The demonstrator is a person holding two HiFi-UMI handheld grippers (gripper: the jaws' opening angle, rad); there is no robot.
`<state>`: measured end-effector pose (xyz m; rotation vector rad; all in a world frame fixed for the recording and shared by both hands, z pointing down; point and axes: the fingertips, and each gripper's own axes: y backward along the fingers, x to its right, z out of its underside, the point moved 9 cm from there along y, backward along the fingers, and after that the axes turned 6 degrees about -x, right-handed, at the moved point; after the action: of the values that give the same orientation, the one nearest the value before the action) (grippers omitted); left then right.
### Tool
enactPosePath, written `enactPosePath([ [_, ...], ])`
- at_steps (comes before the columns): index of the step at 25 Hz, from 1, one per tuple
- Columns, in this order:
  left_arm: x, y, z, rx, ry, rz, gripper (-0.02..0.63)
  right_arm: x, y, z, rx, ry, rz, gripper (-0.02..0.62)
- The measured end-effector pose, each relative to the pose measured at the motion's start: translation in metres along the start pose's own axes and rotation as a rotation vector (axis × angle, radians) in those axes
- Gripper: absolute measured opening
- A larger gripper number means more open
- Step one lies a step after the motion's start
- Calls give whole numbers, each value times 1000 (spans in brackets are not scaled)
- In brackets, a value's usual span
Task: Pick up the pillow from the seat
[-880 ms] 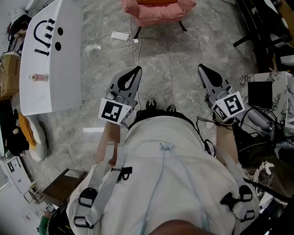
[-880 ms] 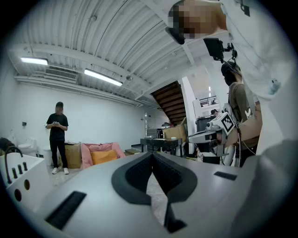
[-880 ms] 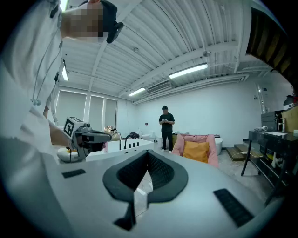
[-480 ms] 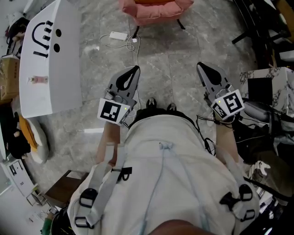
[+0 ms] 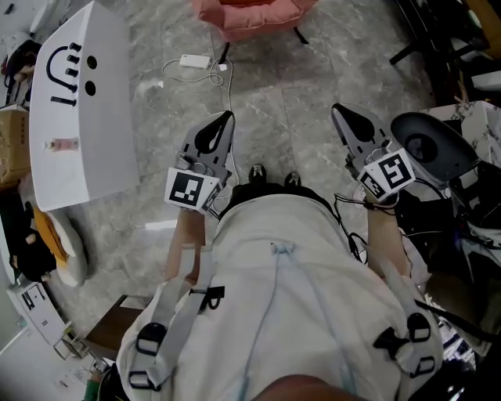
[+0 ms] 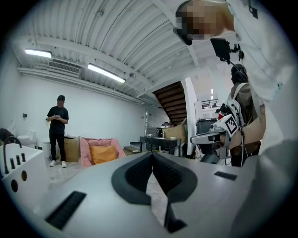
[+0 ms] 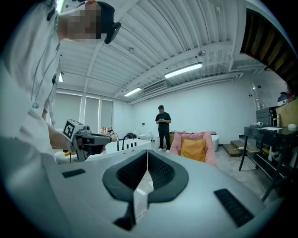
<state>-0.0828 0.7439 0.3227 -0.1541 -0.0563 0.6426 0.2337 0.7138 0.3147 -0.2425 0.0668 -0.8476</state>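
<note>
The left gripper and the right gripper were held out level in the middle of the head view, above the grey floor. Both were seen shut tight, and nothing was held between the jaws. The orange pillow was seen propped in the pink chair at the top edge of the head view, well apart from both grippers. In the right gripper view it was found just right of the middle.

The step in hand was judged to be the walk up to the chair. To do it well, the white cable and the power block, laid on the floor below the chair in the head view, would have to be stepped round. The jaws would have to be opened wide before the pillow was reached, so that a thick, soft edge could be caught. Room would have to be left for the person in black seen just left of the chair.
</note>
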Motion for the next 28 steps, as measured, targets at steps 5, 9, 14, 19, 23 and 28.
enactPosePath([
  [5, -9, 2, 0, 1, 5, 2, 8, -2, -6, -2, -7, -7, 10, 18],
  [9, -16, 5, 2, 0, 14, 5, 8, -6, -12, -2, -8, -17, 14, 17],
  [14, -26, 8, 7, -15, 32, 18, 9, -9, -23, -3, -3, -42, 10, 18],
  [19, -44, 10, 13, -23, 48, 49, 80, -15, -41, -1, -24, -75, 12, 127],
  [23, -63, 15, 19, -18, 55, 68, 86, -25, -57, 1, -20, -99, 33, 170],
  [28, -78, 16, 27, -38, 74, 92, 114, -36, -74, 3, -33, -113, 36, 188],
])
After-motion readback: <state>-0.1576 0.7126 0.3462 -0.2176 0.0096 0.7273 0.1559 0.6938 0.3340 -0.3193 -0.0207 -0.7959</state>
